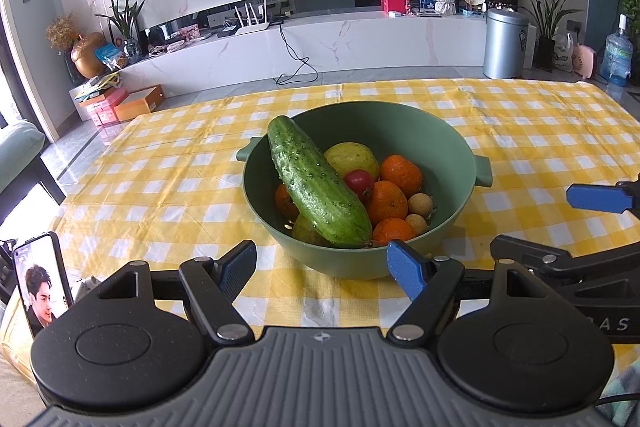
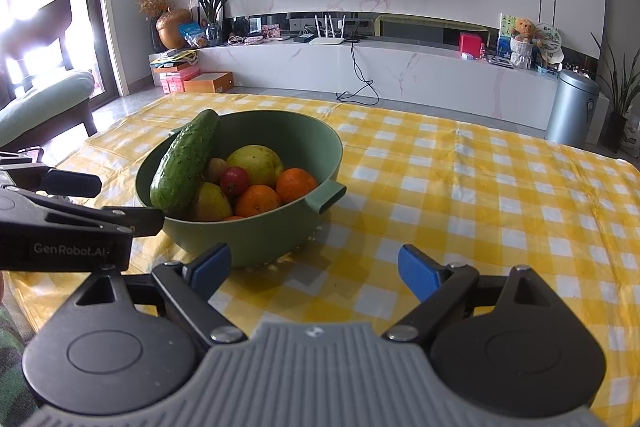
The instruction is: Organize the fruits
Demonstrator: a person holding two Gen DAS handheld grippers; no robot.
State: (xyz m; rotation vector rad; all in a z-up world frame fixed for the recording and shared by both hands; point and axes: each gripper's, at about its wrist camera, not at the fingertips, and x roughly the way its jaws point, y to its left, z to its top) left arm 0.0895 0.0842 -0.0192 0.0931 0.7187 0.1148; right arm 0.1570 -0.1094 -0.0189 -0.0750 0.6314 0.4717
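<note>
A green two-handled bowl (image 1: 440,147) (image 2: 280,223) stands on the yellow checked tablecloth. A wet cucumber (image 1: 316,183) (image 2: 184,163) leans across its left rim. Under it lie several oranges (image 1: 401,174) (image 2: 296,184), a yellow-green fruit (image 1: 354,158) (image 2: 256,163), a small red fruit (image 1: 359,182) (image 2: 235,181) and two small brown round fruits (image 1: 420,205). My left gripper (image 1: 324,265) is open just in front of the bowl, nothing between its blue pads. My right gripper (image 2: 314,269) is open too, in front of the bowl and slightly to its right, holding nothing.
A phone (image 1: 42,285) stands propped at the table's left front corner. The tablecloth (image 2: 480,207) stretches bare to the right of the bowl. Beyond the table are a TV wall, a low marble cabinet, a metal bin (image 1: 505,43) and plants.
</note>
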